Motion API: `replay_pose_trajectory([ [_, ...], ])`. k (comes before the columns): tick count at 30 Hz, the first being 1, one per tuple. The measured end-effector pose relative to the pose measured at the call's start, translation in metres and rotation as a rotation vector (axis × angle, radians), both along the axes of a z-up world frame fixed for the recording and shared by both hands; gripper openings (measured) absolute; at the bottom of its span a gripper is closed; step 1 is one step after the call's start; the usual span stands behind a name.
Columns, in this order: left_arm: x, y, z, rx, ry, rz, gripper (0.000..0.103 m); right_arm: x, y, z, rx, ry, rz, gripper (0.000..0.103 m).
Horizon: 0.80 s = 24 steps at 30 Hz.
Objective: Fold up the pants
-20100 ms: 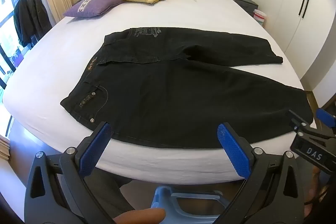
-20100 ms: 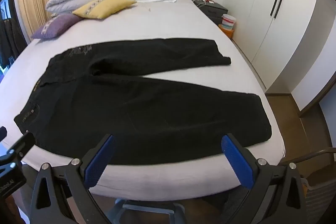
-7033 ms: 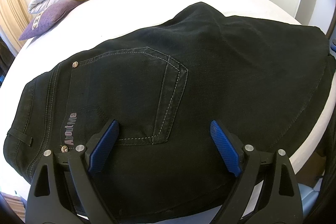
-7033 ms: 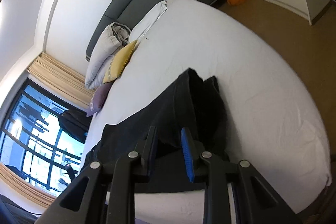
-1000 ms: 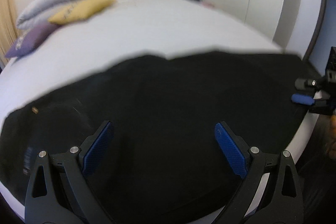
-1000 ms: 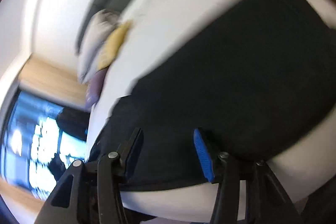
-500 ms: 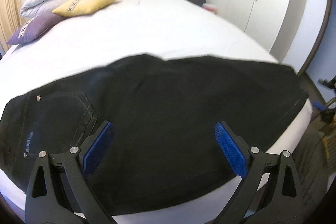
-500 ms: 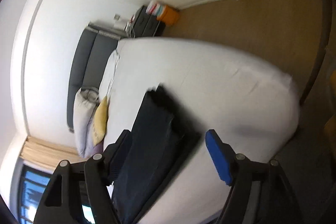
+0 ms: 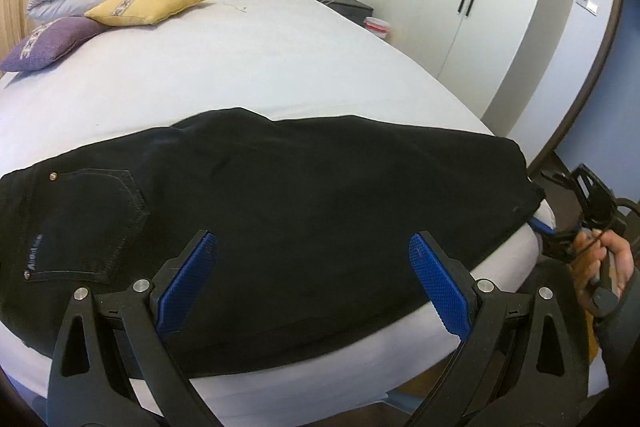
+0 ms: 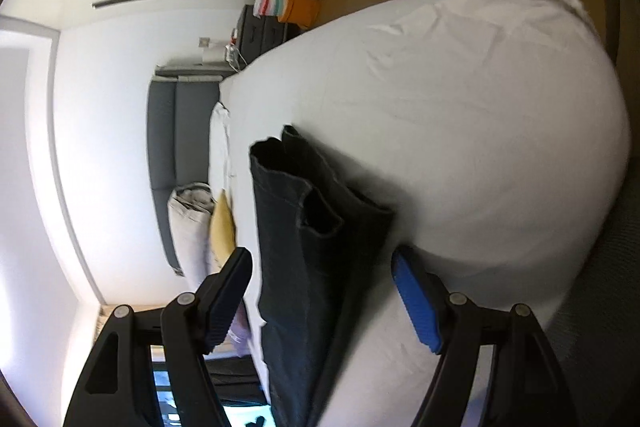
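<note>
Black pants [image 9: 280,203] folded lengthwise on the bed [image 9: 280,59]: soft, heavy denim
Both tongs gape empty, left gripper [image 9: 314,279] at 6 o'clock; right gripper [image 10: 320,299], jaws just opened, faces the hems [image 10: 320,203], the likely hold

Matt black denim pants [image 9: 280,195], smooth cotton sheet [image 9: 260,67]

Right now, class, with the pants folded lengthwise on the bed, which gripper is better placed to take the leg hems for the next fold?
Right. The right gripper is open with the pants' hem end just ahead, between its jaws. The left gripper, also open, sits over the middle, nearer the pocket end.
</note>
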State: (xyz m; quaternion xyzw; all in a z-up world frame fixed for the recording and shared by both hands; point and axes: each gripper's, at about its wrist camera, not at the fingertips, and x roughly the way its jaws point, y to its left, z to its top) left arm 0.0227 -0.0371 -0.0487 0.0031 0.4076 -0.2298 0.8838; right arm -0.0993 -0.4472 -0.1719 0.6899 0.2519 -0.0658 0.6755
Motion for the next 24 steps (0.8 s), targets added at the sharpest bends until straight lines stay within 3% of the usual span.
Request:
replay_pose_trajectory([
  [4,0.002,-0.008,-0.004,-0.01,0.002,-0.021,0.098,0.009,-0.002,-0.005,0.047,-0.054,-0.052,0.075],
  [7,0.0,-0.01,-0.005,-0.01,0.005,-0.031,0.098,0.016,-0.003,-0.01,0.067,-0.093,-0.092,0.069],
  [10,0.0,-0.012,-0.008,-0.01,0.017,-0.033,0.098,0.02,-0.004,-0.017,0.089,-0.103,-0.111,0.053],
  [12,-0.001,-0.014,-0.011,-0.007,0.025,-0.036,0.098,0.02,-0.004,-0.02,0.094,-0.098,-0.105,0.033],
  [15,-0.002,-0.018,-0.014,-0.004,0.031,-0.043,0.098,0.022,-0.006,-0.026,0.092,-0.091,-0.1,0.02],
  [24,0.005,-0.009,-0.019,-0.049,0.06,-0.012,0.098,0.031,-0.008,0.002,-0.067,-0.023,-0.076,0.015],
])
